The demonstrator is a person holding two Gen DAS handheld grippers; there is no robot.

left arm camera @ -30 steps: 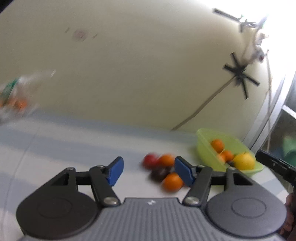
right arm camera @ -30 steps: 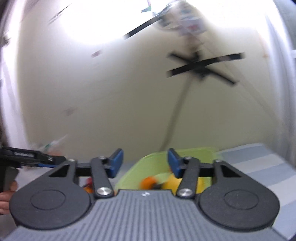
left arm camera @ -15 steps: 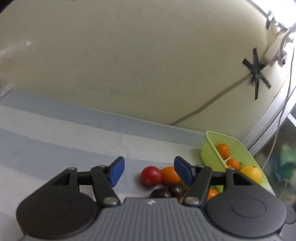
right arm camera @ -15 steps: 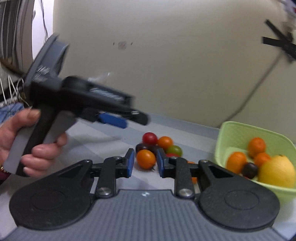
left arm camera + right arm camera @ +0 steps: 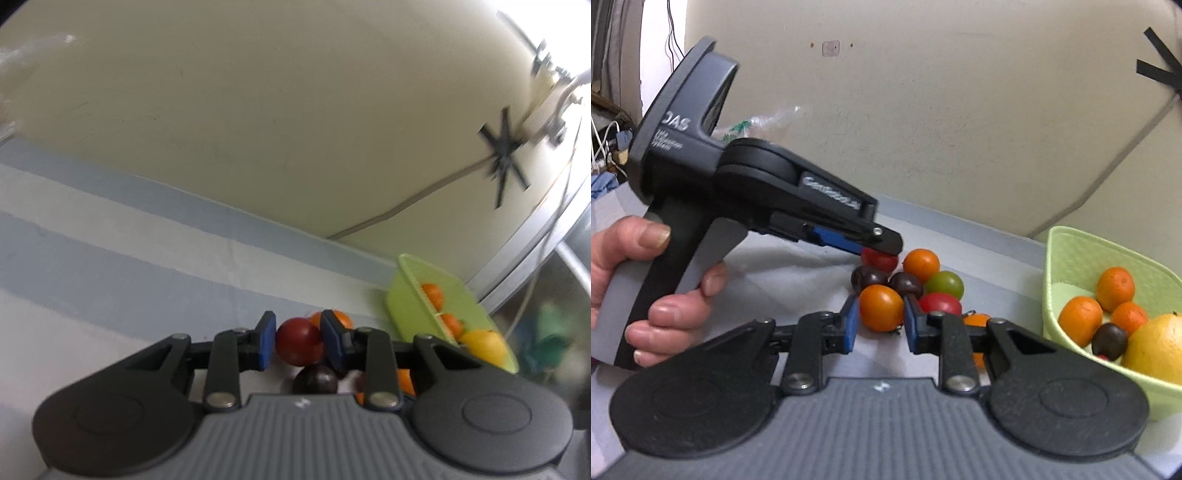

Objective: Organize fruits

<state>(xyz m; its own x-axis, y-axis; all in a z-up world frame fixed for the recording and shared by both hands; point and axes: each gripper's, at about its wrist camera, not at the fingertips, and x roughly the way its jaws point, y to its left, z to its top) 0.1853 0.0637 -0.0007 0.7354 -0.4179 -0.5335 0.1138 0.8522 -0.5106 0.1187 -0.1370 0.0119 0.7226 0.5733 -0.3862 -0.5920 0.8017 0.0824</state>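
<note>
Gripping a round red tomato [image 5: 299,341] between its blue pads, the left gripper [image 5: 298,341] has jaws that are closing on the fruit, with both pads against its sides. In the right wrist view a person's hand [image 5: 639,291] holds that black-and-grey tool by its handle, its tip reaching down onto the far edge of a small heap of fruit.

The right gripper [image 5: 880,319] has its blue pads pressed on either side of a round orange tomato [image 5: 881,308] at the near edge of the same heap, jaws clamped on it.

The heap lies on a cloth with pale blue and white stripes [image 5: 798,269]. It holds two dark purple round fruits [image 5: 868,278], another orange one [image 5: 921,264], a green one [image 5: 944,283] and a second red one [image 5: 940,303], all touching or just beside one another.

To the right of the heap stands a light green plastic basket [image 5: 1071,251], near a cream wall [image 5: 960,110]. Inside it lie several small oranges [image 5: 1080,319], a dark round fruit [image 5: 1109,340] and a large yellow citrus [image 5: 1156,347].
</note>
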